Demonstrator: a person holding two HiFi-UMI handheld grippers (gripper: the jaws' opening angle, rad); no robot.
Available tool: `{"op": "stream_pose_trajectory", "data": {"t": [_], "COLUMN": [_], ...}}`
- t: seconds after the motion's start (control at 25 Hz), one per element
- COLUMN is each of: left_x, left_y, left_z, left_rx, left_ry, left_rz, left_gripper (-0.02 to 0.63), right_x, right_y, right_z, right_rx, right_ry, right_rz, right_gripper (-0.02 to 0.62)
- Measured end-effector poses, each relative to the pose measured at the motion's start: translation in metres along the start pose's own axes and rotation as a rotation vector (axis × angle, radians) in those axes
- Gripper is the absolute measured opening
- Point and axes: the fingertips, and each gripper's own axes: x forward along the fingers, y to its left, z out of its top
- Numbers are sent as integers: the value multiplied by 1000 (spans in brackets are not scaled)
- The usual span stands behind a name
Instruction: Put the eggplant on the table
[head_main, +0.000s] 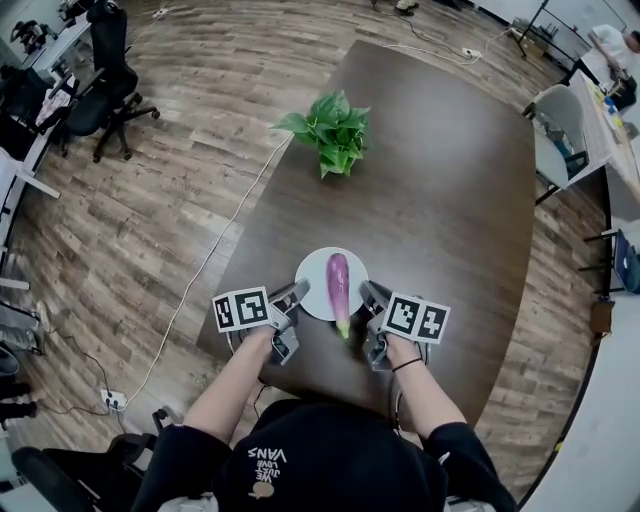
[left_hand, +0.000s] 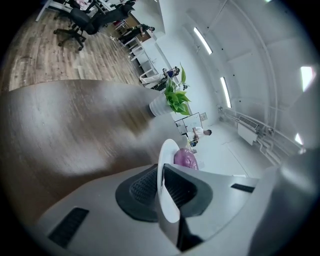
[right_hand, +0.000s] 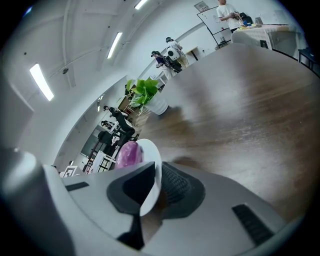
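Observation:
A purple eggplant (head_main: 339, 282) with a green stem end lies lengthwise on a round white plate (head_main: 315, 275) held just above the near end of the dark wooden table (head_main: 440, 200). My left gripper (head_main: 293, 297) is shut on the plate's left rim, and my right gripper (head_main: 371, 296) is shut on its right rim. In the left gripper view the plate's edge (left_hand: 167, 195) is pinched between the dark ribbed pads, with the eggplant (left_hand: 185, 159) showing beyond. The right gripper view shows the same grip on the plate (right_hand: 149, 185), the eggplant (right_hand: 128, 154) beside it.
A leafy green potted plant (head_main: 333, 130) stands on the table farther away. Office chairs (head_main: 100, 80) and desks stand on the wooden floor to the far left. A white cable (head_main: 200, 270) runs along the floor by the table's left side.

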Motion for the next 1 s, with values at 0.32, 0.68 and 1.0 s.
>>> {"op": "stream_pose_trajectory", "data": {"t": [0.32, 0.68, 1.0], "left_x": [18, 33, 40], "left_y": [16, 28, 39], "left_z": [11, 22, 19], "left_rx": [6, 25, 28], "left_ry": [15, 50, 83], "left_rz": [42, 84, 155], "left_gripper": [26, 27, 31], "right_x": [23, 38, 47], "right_y": [-15, -24, -35], "right_z": [6, 12, 6], "right_rx": [21, 21, 26], "right_ry": [6, 19, 56], "right_rz": [-25, -52, -77], "right_gripper": [46, 46, 46]}}
